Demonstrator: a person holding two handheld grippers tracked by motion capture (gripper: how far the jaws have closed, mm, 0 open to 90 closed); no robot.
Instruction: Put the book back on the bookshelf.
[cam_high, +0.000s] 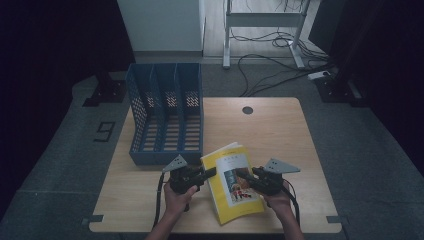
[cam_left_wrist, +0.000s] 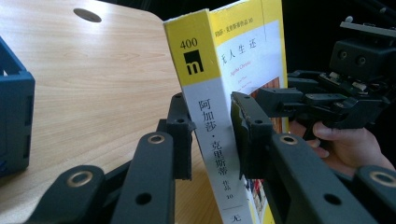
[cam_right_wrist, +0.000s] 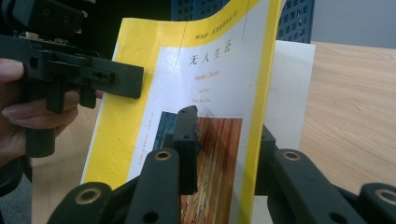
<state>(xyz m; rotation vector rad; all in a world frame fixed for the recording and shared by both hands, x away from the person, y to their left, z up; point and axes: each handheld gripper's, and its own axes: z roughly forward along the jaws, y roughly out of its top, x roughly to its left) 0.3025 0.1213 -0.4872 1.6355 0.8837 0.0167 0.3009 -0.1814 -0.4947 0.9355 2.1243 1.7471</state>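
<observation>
Black jaws of the left gripper pinch the spine edge of the yellow book, one jaw on either side of it, while the right gripper clamps the opposite open edge, one jaw on the front cover and the other behind the pages. Held between both hands, the book hangs over the near edge of the table, cover up, its long axis running away from the person and leaning left. Up and to the left of it stands the blue file rack, slots open toward the book. Judging by that, the left gripper is the nearer to the rack, so the book's far short end would lead in
</observation>
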